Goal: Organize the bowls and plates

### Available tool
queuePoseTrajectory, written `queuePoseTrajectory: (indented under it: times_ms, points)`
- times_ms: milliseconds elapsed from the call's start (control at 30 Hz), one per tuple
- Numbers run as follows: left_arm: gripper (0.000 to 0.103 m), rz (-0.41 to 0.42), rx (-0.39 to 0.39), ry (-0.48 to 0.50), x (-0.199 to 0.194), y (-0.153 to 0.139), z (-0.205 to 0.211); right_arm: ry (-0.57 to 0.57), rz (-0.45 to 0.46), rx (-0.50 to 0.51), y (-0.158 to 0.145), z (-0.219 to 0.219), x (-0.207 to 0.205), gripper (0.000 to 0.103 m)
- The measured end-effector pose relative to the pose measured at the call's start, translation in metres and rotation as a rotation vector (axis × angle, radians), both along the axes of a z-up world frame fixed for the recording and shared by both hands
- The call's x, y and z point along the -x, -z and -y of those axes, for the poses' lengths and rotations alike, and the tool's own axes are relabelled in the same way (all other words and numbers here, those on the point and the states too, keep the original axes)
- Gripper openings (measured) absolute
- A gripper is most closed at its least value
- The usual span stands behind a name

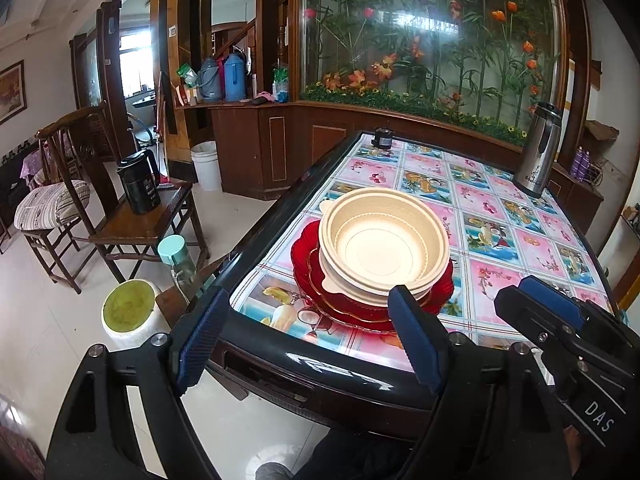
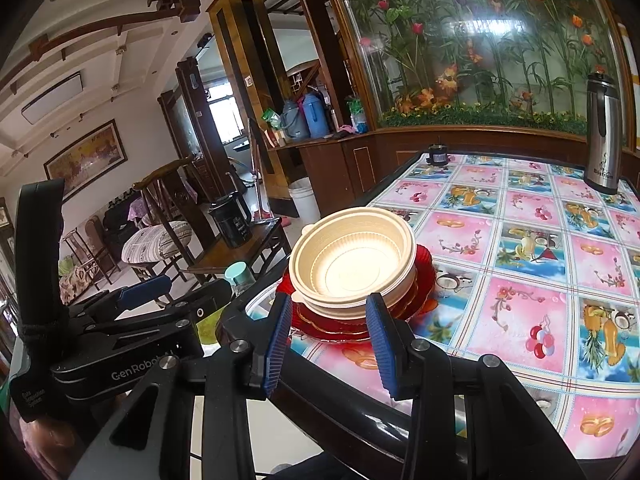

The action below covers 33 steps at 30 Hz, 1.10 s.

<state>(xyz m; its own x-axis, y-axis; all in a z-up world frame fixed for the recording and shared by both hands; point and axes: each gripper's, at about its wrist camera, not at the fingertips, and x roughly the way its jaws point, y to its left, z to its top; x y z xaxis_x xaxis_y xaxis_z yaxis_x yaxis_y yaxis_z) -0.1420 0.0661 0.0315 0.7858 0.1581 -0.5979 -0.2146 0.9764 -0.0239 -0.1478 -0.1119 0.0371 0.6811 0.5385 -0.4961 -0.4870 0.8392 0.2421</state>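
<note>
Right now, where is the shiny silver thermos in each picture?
Left wrist view: the silver thermos stands at the upper right, on the table's far right corner.
Right wrist view: the silver thermos stands at the far right edge, again on the far corner.
Shared landmark: the cream bowls, stacked on red plates.

A pale tiled floor (image 1: 48, 320) reflects daylight from a far window (image 1: 136, 68). Wooden chairs (image 1: 60, 184) stand beside dark wood cabinets (image 1: 256, 148), below a glass panel of artificial flowers (image 1: 432, 32).
</note>
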Motion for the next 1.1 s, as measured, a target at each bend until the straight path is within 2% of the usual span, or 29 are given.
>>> queuePoseTrajectory:
  times_ms: [667,1100]
  points:
    - [0.082,-0.012,0.014,0.01,-0.007,0.005,-0.004,-0.002,-0.002,0.024,0.002,-0.01,-0.004,0.041]
    - [0.082,0.014,-0.014,0.017,-0.012,0.003,-0.003,-0.002,-0.01,0.03,0.004,-0.014,-0.007,0.041]
